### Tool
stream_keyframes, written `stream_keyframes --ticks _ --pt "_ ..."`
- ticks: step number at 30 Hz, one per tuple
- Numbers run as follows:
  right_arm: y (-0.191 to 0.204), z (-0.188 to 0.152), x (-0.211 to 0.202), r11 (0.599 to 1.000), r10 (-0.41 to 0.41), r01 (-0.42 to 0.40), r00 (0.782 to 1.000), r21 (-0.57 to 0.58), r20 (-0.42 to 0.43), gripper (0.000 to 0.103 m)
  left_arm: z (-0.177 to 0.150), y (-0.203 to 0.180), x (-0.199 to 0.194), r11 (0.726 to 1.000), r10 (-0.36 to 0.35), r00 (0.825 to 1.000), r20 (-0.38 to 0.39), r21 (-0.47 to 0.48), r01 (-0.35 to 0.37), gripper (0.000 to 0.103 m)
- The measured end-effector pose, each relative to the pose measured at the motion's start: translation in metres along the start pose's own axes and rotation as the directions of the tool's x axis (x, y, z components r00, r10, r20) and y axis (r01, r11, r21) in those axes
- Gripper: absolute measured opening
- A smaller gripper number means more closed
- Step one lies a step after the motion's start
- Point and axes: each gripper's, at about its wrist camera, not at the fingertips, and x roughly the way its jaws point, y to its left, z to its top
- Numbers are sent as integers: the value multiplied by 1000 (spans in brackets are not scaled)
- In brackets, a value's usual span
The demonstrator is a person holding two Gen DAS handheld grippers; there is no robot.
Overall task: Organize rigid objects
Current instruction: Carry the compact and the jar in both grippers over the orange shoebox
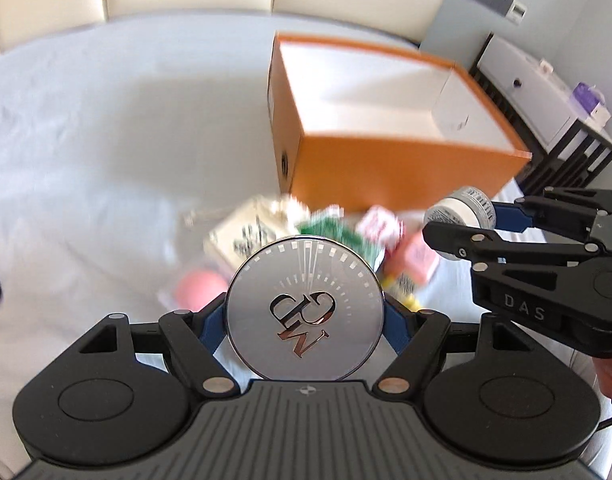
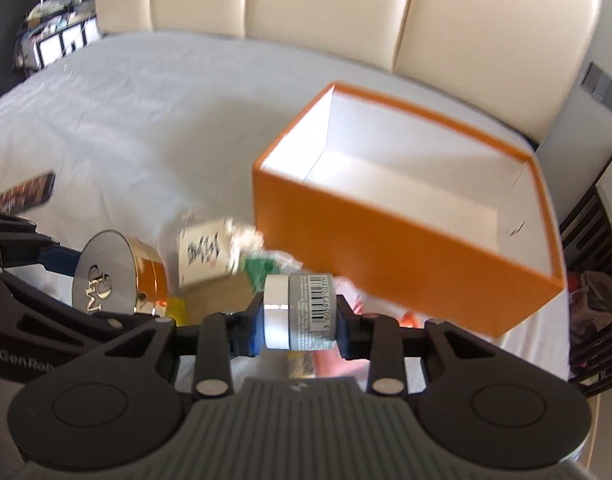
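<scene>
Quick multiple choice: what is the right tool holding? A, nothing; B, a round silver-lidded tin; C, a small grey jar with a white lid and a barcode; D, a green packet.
C: the right tool is clamped on the small grey jar, white lid and barcode showing, while the silver-lidded tin sits in the left tool.

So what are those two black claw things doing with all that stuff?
A person is tidying things on a bed. The left gripper holds a round silver-lidded jar, and the right gripper holds a small grey jar. Both are lifted above a pile of small packets. The orange box beside them looks empty in the right view.
</scene>
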Motion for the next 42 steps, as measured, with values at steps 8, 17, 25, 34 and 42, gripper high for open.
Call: stream_keyframes --ticks 8,17,25,34,42 --pt "-24 32 -21 997 -25 16 990 70 136 34 45 -5 -19 999 15 990 140 33 -20 88" --pt "-52 72 -24 992 -40 12 975 130 217 34 101 -8 -13 997 -31 973 229 78 13 88" --pt "-85 101 11 973 -31 -9 985 232 170 33 133 -15 31 991 -50 983 175 132 27 88" --pt "-103 97 79 964 -42 37 999 263 16 33 140 -23 88 973 -14 999 42 232 4 88" --pt "-115 88 117 962 -34 52 997 266 -71 33 152 -38 113 949 50 999 14 310 -52 88"
